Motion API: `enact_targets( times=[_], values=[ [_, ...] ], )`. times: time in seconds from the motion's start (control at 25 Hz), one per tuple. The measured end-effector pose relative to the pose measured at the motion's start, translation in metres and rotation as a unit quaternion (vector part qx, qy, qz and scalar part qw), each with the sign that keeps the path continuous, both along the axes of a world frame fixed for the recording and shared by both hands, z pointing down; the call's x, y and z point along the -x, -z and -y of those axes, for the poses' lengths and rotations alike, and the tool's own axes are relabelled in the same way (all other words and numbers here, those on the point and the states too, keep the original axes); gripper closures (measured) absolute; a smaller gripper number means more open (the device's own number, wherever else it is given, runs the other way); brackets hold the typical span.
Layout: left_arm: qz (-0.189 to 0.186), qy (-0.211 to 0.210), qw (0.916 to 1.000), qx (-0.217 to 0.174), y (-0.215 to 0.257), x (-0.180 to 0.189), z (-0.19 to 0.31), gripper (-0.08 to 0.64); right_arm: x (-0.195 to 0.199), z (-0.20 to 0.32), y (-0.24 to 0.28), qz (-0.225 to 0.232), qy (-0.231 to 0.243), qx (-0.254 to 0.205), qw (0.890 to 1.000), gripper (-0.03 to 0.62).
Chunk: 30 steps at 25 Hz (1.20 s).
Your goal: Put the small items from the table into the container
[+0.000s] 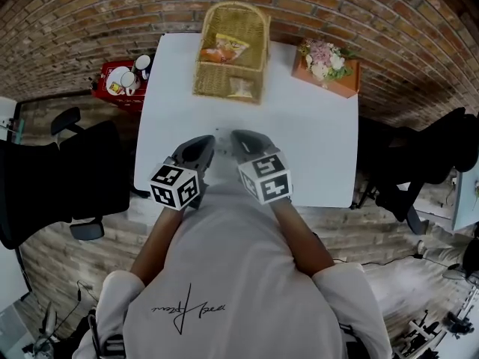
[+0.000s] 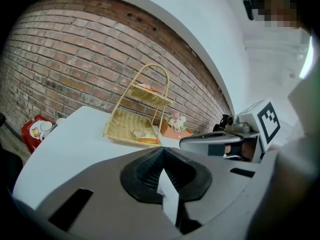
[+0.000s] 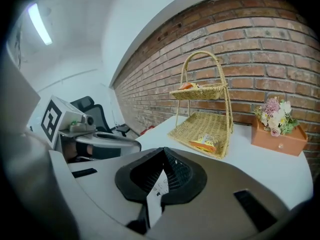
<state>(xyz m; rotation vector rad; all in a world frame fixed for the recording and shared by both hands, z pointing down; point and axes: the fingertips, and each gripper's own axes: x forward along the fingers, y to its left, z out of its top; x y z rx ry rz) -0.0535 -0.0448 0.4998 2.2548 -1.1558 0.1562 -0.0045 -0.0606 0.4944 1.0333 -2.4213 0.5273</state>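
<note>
L gripper & R gripper sit side by side at the near edge of the table, tips angled in toward each other. Both sets of jaws are closed, no task item in either. Each gripper view shows a small white tab in the jaw seam. It's the same on both, so prob part of the gripper, not cargo.

Table surface between the tips and the far edge: no loose small items that I can make out.

Basket is at the far edge, well apart from the jaws and straight ahead. R tip lines up with it a bit better, L is slightly off to the side, so reach is approx equal. It's a 2-tier wicker stand with an arch handle, upright. Trays look longer near-to-far in head view, but the stand's height stretches that, so the axis isn't certain.

Contents: orange packet is in the upper tier, and a 2nd packet lies flat in the lower tier near its front rim.

Flower box is beside the basket to the right, not touching.

My read: the items are already in, nothing left to pick. If there is more, approach is fwd across the table.
</note>
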Motion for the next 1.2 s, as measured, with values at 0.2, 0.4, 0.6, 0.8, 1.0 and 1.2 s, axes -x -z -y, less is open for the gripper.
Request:
enact_targets(
  times=[0.2, 0.4, 0.6, 0.8, 1.0, 1.2],
  values=[
    [0.035, -0.006, 0.9987, 0.037, -0.022, 0.002, -0.002, 0.550, -0.007, 0.003, 0.002, 0.004, -0.016, -0.001, 1.000, 0.571],
    [0.109, -0.065, 0.9915, 0.030, -0.043, -0.012, -0.014, 0.549, -0.015, 0.003, 0.000, 0.006, -0.030, 0.003, 1.000, 0.571],
    [0.158, -0.117, 0.9800, 0.028, -0.064, -0.023, -0.023, 0.548, -0.022, 0.006, 0.001, 0.012, -0.043, 0.004, 0.999, 0.570],
    [0.158, -0.152, 0.9738, 0.060, -0.078, -0.031, -0.027, 0.548, -0.027, 0.007, 0.001, 0.021, -0.051, 0.013, 0.998, 0.571],
    [0.234, -0.200, 0.9507, 0.036, -0.088, -0.033, -0.026, 0.548, -0.030, 0.008, 0.001, 0.034, -0.057, 0.022, 0.998, 0.569],
    [0.264, -0.242, 0.9327, 0.042, -0.104, -0.036, -0.026, 0.465, -0.037, 0.005, -0.001, 0.048, -0.068, 0.038, 0.996, 0.569]
  ],
)
